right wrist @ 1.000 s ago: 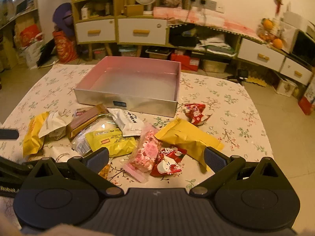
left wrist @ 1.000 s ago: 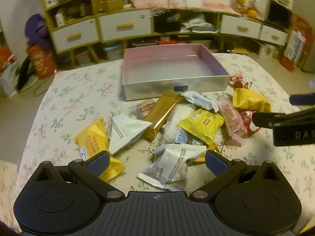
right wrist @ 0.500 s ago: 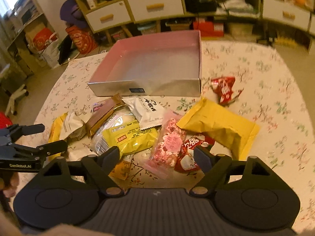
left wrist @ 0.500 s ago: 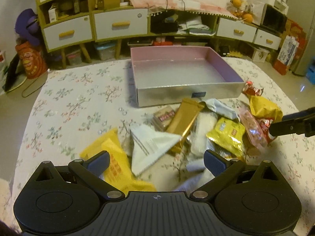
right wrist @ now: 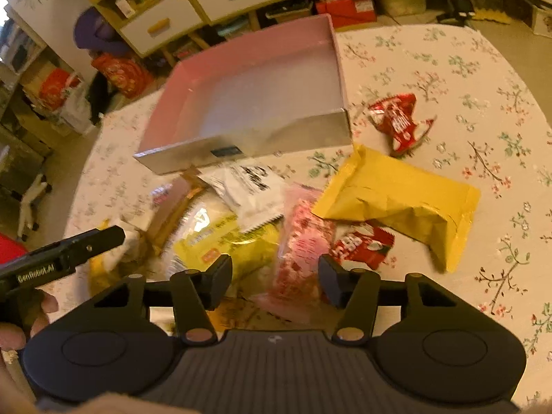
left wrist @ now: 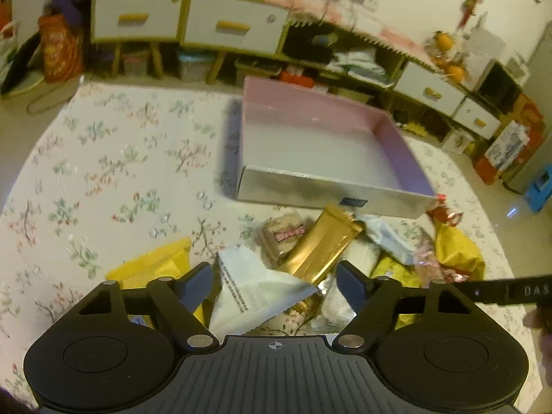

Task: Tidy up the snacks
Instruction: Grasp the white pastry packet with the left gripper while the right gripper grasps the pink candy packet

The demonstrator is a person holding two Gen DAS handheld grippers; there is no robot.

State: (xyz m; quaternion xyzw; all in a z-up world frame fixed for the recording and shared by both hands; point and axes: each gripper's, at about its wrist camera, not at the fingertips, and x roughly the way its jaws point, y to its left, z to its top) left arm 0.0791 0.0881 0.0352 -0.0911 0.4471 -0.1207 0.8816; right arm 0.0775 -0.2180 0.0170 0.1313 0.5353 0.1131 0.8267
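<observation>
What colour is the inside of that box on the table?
Pink inside the box, with silvery outer walls; the right wrist view shows it best.

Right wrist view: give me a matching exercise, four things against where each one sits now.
Things:
1. pink packet
2. small red wrapper
3. yellow bag
4. box

Places:
A. off alone on the cloth, right of the box's near corner
B. beyond the snack pile, nothing visible in it
C. between the right gripper's open fingers
D. right of the pink packet, partly over a red packet

Pairs: 1-C, 2-A, 3-D, 4-B
</observation>
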